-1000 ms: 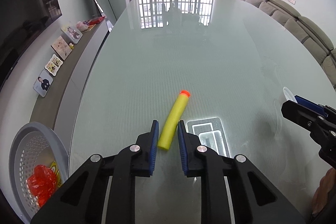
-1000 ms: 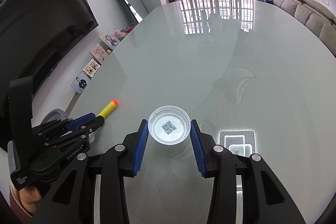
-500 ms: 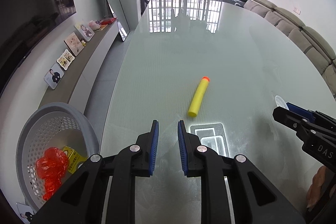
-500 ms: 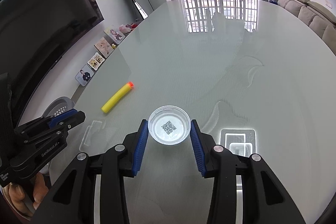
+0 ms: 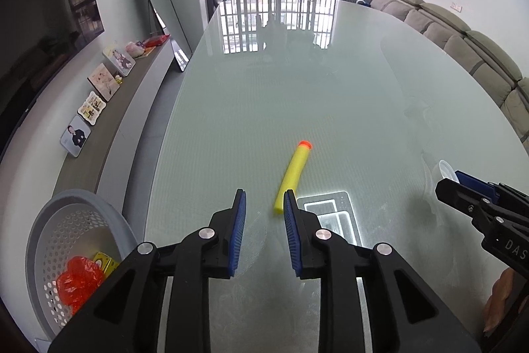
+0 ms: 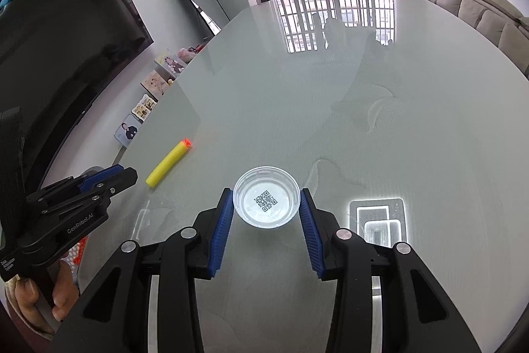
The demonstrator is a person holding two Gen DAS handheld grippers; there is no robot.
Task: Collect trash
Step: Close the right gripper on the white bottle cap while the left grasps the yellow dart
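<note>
Yellow foam dart (image 5: 293, 177) beside right finger (image 5: 292, 234)

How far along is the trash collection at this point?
Done: a red crumpled wrapper and a yellow item lie in the grey basket. In hand: the right gripper brackets the clear plastic cup, jaws at its rim. Left: the yellow foam dart lies on the glass table, ahead of the open left gripper.

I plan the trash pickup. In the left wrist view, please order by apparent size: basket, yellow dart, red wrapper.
1. basket
2. red wrapper
3. yellow dart

Wrapper and dart look close; differing distances make their order unsure.
</note>
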